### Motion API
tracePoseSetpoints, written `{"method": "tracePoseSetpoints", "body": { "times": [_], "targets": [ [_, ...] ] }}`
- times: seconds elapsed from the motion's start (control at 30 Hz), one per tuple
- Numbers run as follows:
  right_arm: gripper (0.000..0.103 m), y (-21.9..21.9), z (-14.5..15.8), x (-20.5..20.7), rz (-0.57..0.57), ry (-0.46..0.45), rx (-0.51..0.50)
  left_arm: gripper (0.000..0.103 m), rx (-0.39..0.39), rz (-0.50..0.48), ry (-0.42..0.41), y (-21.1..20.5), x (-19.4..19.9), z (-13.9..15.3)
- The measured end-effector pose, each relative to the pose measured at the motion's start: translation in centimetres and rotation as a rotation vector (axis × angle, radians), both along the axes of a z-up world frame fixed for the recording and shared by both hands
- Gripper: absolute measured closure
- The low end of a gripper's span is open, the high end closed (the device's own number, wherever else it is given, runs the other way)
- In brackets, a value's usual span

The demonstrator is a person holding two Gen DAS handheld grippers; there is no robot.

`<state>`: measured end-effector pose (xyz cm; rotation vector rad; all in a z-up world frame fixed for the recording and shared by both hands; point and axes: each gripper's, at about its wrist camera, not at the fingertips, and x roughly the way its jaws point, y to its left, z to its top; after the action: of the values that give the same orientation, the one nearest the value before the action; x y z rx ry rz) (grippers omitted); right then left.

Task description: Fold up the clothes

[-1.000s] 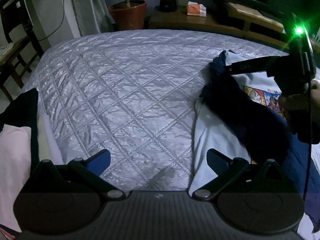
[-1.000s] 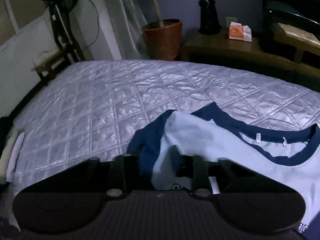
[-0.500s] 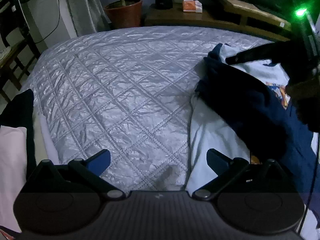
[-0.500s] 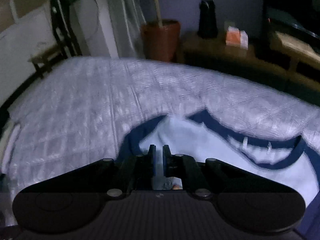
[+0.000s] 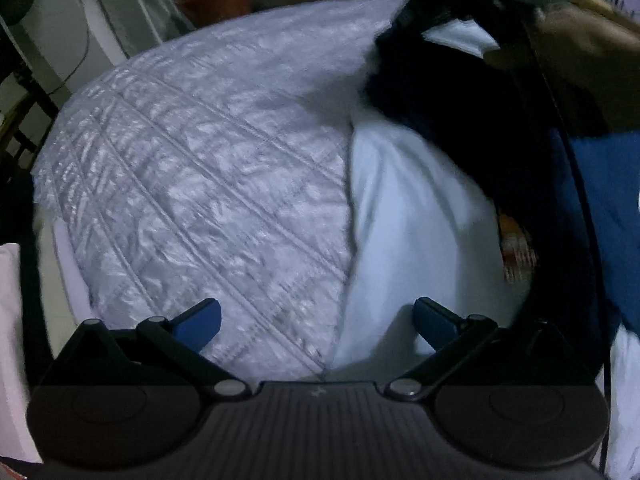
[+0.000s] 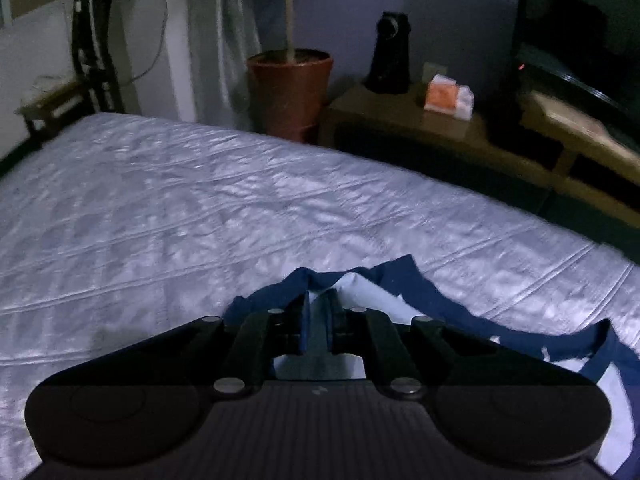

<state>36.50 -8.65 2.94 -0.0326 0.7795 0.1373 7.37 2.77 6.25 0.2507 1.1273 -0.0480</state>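
Two grippers are mine, one in each hand, both over a silver quilted bedspread [image 5: 192, 184]. At nine o'clock in the left wrist view a pale folded cloth [image 5: 10, 340] lies off the bed's edge. My left gripper [image 5: 316, 320] stands spread wide with nothing between its blue pads; one pad hovers over bare quilt, the other over the shirt's near edge. The light blue T-shirt [image 5: 408, 216] with navy trim lies at three o'clock on the bed, its long axis running from six toward twelve, collar end farthest from me, a dark navy sleeve bunched over its far part. In the right wrist view my right gripper [image 6: 318, 320] is nearly closed, pinching a raised fold of the shirt near its navy collar [image 6: 472, 320]; the neckline trails off toward four o'clock. A terracotta pot [image 6: 290, 92] stands at twelve o'clock beyond the bed.
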Motion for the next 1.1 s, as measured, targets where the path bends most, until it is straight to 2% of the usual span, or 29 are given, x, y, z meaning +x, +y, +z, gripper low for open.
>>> {"method": "tracePoseSetpoints", "body": {
  "times": [0.07, 0.13, 0.2, 0.27, 0.37, 0.43, 0.47, 0.53, 0.67, 0.73, 0.8, 0.83, 0.93, 0.97, 1.1],
  "targets": [
    [0.091, -0.5, -0.1, 0.0, -0.027, -0.011, 0.023, 0.0, 0.02, -0.015, -0.021, -0.5, -0.4, -0.1],
    [0.085, -1.1, -0.1, -0.4, -0.047, -0.026, 0.057, 0.0, 0.017, -0.009, -0.019, -0.5, -0.5, 0.0],
    [0.069, -1.7, 0.0, -1.0, -0.071, -0.049, 0.052, 0.001, -0.001, 0.001, -0.013, -0.2, -0.4, 0.2],
    [0.067, -2.2, -0.3, -1.1, -0.092, -0.045, 0.046, 0.001, 0.017, 0.015, -0.021, 0.0, -0.4, 0.3],
    [0.067, -2.2, -0.8, -0.5, -0.056, -0.036, 0.019, 0.0, 0.034, 0.028, -0.026, 0.1, -0.4, 0.2],
    [0.061, -1.6, -1.1, -0.1, -0.016, -0.047, -0.032, 0.0, 0.028, 0.026, -0.026, 0.0, -0.6, 0.2],
    [0.056, -1.2, -1.1, 0.2, 0.002, -0.051, -0.057, 0.0, 0.021, 0.022, -0.023, -0.1, -0.7, 0.2],
    [0.053, -1.1, -0.9, 0.4, 0.001, -0.056, -0.067, 0.0, 0.018, 0.012, -0.021, -0.2, -0.9, 0.3],
    [0.051, -3.5, 0.3, -1.4, -0.142, -0.09, 0.067, 0.002, -0.019, 0.025, -0.027, 0.3, -0.7, 0.7],
    [0.05, -4.8, 0.7, -3.5, -0.206, -0.082, 0.158, 0.005, -0.042, 0.029, -0.037, 0.5, -0.8, 1.0],
    [0.045, -5.2, 1.1, -6.4, -0.2, -0.083, 0.186, 0.006, -0.049, 0.02, -0.071, 0.2, -1.0, 1.6],
    [0.044, -5.1, 1.4, -8.0, -0.188, -0.08, 0.172, 0.006, -0.05, 0.014, -0.091, 0.0, -1.1, 2.0],
    [0.03, -4.8, 3.2, -14.0, -0.176, -0.083, 0.15, 0.004, -0.055, -0.005, -0.132, -0.5, -1.5, 2.8],
    [0.026, -4.7, 3.8, -16.0, -0.167, -0.082, 0.145, 0.004, -0.055, -0.01, -0.12, -0.8, -1.5, 2.8],
    [0.024, -2.9, 4.8, -24.1, -0.095, -0.03, 0.092, 0.003, -0.015, -0.038, -0.064, -1.5, -0.6, 1.6]
  ]
}}
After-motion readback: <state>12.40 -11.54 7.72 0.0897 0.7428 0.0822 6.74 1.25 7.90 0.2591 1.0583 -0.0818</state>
